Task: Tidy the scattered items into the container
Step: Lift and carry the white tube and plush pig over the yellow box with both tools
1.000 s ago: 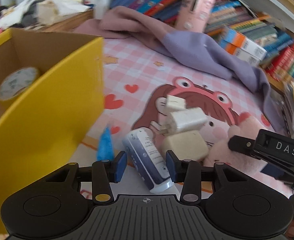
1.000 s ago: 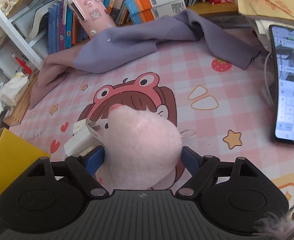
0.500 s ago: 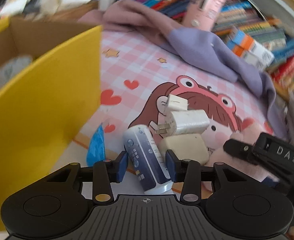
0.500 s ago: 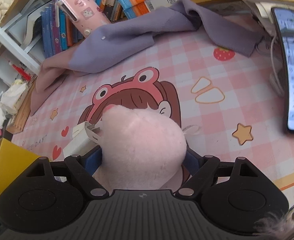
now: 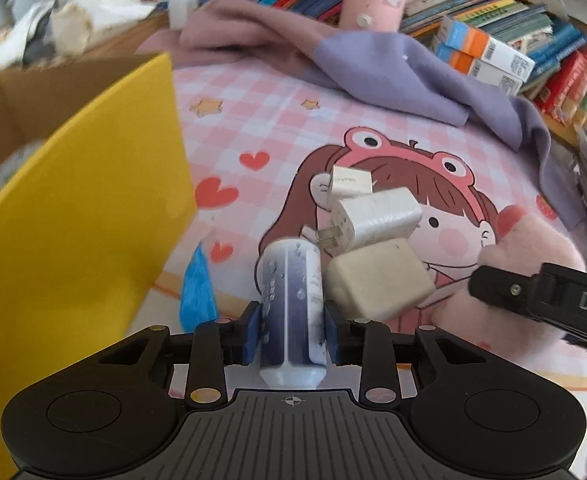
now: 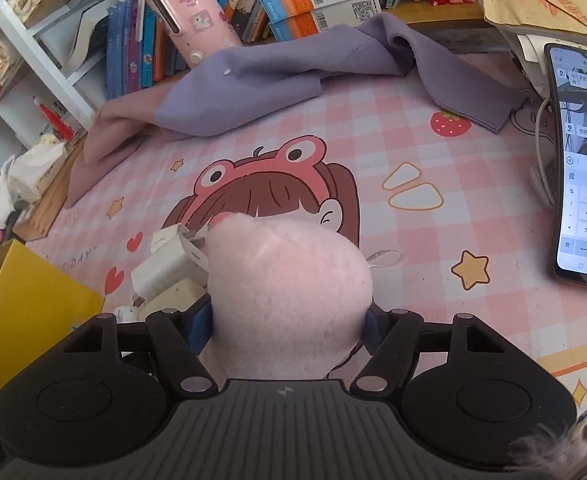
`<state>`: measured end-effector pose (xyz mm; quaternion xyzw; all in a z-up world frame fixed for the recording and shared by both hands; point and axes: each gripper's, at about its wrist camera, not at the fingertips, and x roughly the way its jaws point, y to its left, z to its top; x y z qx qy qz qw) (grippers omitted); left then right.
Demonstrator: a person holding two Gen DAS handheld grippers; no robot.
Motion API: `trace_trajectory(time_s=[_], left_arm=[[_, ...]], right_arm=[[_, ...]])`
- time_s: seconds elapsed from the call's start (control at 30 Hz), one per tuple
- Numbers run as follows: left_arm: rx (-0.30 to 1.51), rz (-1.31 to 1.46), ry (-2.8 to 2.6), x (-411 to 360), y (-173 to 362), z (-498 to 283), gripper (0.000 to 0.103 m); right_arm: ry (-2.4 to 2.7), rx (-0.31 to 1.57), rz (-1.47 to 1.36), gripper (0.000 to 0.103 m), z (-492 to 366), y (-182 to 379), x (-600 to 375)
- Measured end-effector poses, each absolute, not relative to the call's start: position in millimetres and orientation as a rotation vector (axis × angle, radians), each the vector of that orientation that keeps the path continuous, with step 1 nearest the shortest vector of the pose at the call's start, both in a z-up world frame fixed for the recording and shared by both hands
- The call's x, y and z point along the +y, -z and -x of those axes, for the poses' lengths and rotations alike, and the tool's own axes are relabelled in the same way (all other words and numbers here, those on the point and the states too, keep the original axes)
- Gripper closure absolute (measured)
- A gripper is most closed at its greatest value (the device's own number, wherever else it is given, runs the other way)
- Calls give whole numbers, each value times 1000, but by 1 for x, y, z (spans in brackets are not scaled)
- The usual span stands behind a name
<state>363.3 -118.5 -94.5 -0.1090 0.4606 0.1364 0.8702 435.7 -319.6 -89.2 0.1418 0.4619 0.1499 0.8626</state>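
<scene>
My left gripper is shut on a white and dark-blue tube lying on the pink mat. A yellow cardboard box stands to its left. Just beyond the tube lie a beige block and two white chargers. My right gripper is shut on a pink plush toy, which also shows in the left wrist view. The chargers show left of the plush in the right wrist view.
A blue wrapper lies beside the box. A purple and pink cloth lies at the back of the mat. A pink cylinder and books stand behind it. A phone lies at the right edge.
My left gripper has closed its fingers onto the tube, which now lies straight between them. The right gripper keeps its hold on the plush with little movement.
</scene>
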Motion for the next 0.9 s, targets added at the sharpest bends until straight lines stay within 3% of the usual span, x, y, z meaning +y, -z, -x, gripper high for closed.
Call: trace_trajectory(time_s=[0.9], left_arm=[[793,292,-40,-111,32,-277,72]], right_arm=[[-329,864,-224,36,-351,43,-319]])
